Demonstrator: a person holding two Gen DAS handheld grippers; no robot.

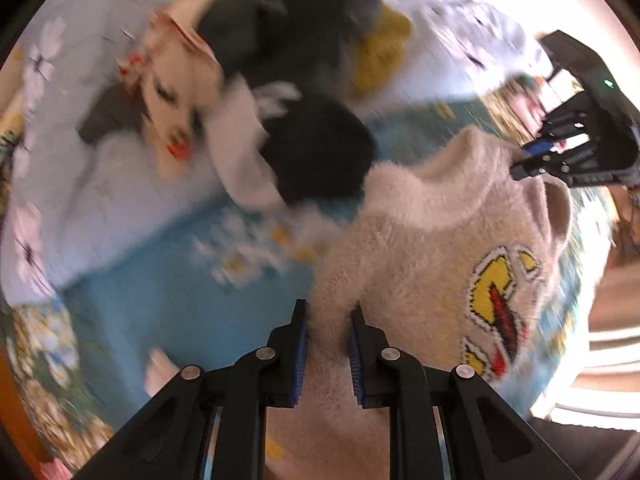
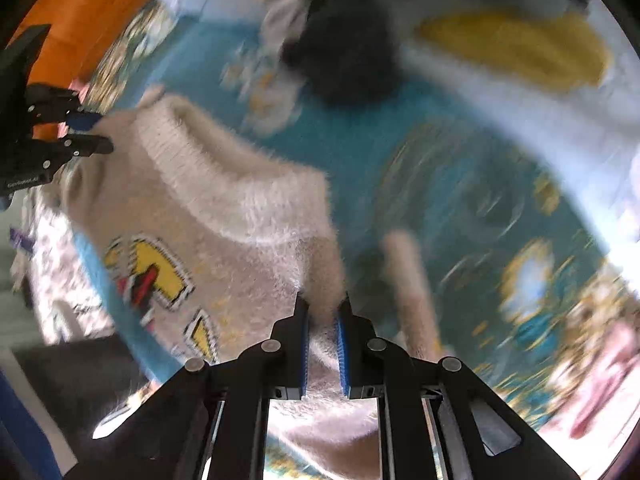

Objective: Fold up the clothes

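Nearest each lens, a fold of the fuzzy cream sweater [image 1: 432, 240] is pinched between blue-padded jaws: the left gripper [image 1: 328, 344] is clamped on one shoulder of the knit, and the right gripper [image 2: 322, 340] is clamped on the other, so the garment hangs stretched between the two tools with its ribbed collar [image 2: 188, 148] uppermost. On the sweater's front, a yellow, red and black cartoon patch [image 1: 500, 300] shows below the collar, and one sleeve [image 2: 412, 292] dangles beside the right gripper's jaws. Both views are heavily smeared, so fine detail is lost. Beneath and behind the sweater lies a teal bedspread [image 1: 160, 292] printed with white and yellow flowers, and nothing lies between the sweater and that cloth. Beyond the sweater, farther up the bed, sits a heap of other clothes: a black fuzzy garment [image 1: 320, 152] closest to it, with a white piece [image 1: 244, 152] against it, then a cream printed garment with red marks [image 1: 176, 92], a dark grey garment [image 1: 288, 24], and a mustard-yellow item [image 1: 380, 52]. This heap rests on a pale blue floral sheet [image 1: 80, 160], well apart from the held sweater. An orange surface [image 2: 88, 12] borders the bed at the far edge of the right wrist view.
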